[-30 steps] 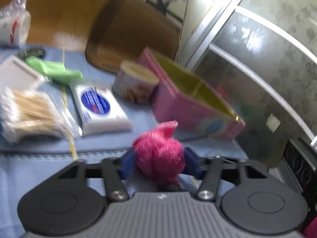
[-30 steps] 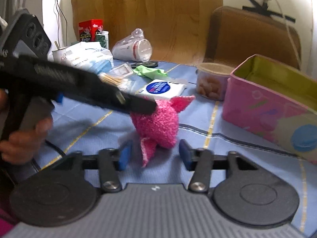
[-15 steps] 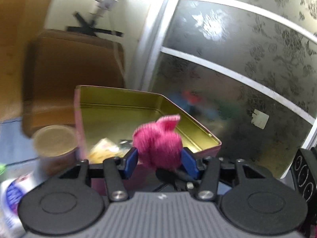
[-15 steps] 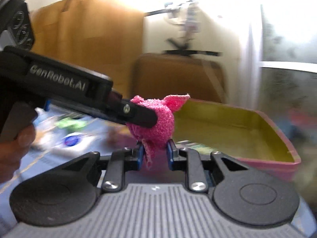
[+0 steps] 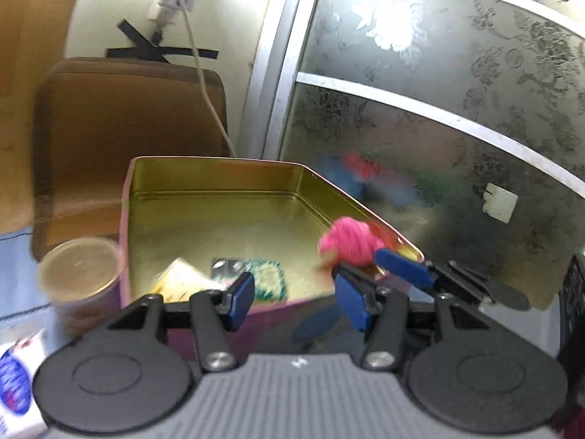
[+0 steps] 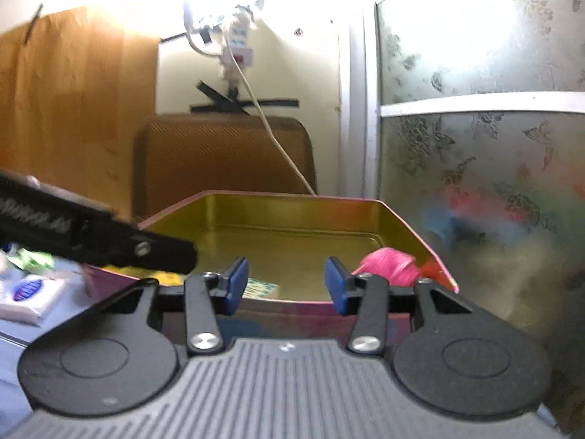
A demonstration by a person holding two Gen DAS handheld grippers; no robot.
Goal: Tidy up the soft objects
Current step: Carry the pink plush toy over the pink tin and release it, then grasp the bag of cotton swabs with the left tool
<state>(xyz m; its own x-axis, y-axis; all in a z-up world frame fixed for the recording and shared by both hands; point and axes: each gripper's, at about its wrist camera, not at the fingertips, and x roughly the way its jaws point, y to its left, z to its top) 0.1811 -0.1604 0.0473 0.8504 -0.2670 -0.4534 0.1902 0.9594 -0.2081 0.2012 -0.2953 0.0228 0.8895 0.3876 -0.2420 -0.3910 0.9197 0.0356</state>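
One blurred pink plush toy [image 6: 389,265], orientation indiscernible, sits in one tin [image 5: 219,175] at its near right corner; both claws, left [image 5: 294,300] and right [image 6: 285,285], opening, empty.

pink plush ball [image 5: 349,236] inside tin [image 5: 219,172]

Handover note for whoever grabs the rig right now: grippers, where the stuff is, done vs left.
Left gripper: jaws opening, nothing between them, poised at the near wall of the tin.
Right gripper: jaws opening, nothing between them, also at the tin's near wall.
Pink fuzzy toy: blurred, inside the pink tin at its right near corner, free of both grippers.
Already in the tin: a green patterned packet and a yellowish one beside it.
Done: the pink toy is in the tin.
Left: a green soft item lies out on the blue cloth, left of the tin; the white packet sits near it.
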